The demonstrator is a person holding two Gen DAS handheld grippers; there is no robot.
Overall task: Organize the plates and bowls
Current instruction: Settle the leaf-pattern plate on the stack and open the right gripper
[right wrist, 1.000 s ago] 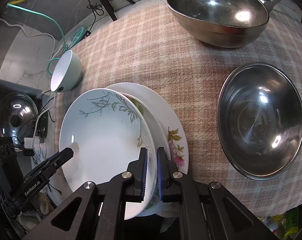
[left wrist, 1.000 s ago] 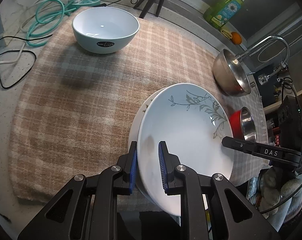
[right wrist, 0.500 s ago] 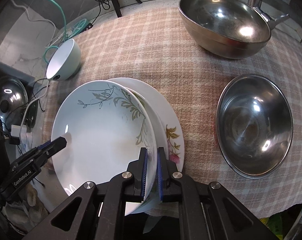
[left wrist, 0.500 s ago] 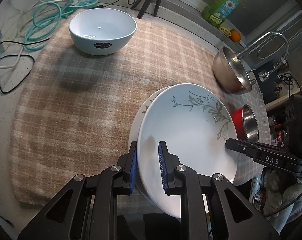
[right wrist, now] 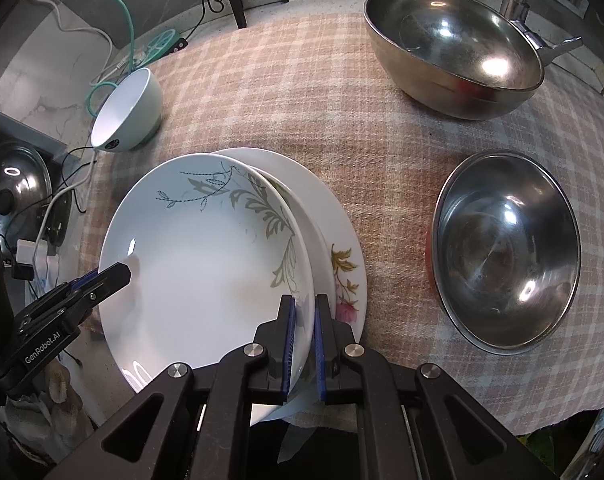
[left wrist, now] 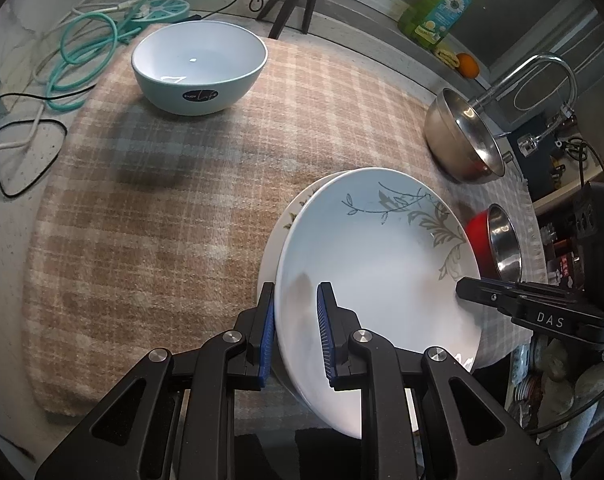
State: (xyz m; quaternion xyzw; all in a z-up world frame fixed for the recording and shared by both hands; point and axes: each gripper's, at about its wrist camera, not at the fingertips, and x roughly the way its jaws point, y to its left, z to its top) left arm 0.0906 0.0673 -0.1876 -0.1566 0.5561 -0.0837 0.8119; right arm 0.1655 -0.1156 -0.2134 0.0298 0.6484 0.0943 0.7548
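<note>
While both grippers clamp opposite rims of the grey-leaf plate [right wrist: 206, 264], it sits tilted over the flower plate [right wrist: 342, 256], which lies flat on the checked cloth [left wrist: 182, 208] covering the bench.

- Left gripper [left wrist: 296, 332]: clenched on the near rim of the grey-leaf plate, blue pads on either face.
- Right gripper [right wrist: 302, 340]: clenched on the opposite rim of the same plate; in the left wrist view its black finger shows at that plate's right edge.
- Flower plate: directly under the grey-leaf plate, its rim showing past that plate's edges; contact between the 2 plates cannot be told.
- White bowl [left wrist: 200, 72]: well apart from the grey-leaf plate, at the cloth's far left corner, upright.
- Red-sided steel bowl [right wrist: 506, 252]: near the grey-leaf plate, to its right.
- Large steel bowl [right wrist: 454, 44]: beyond the red-sided one, at the tap [left wrist: 542, 76].
- Soap bottle [left wrist: 442, 12]: behind the cloth, far from the plate.
</note>
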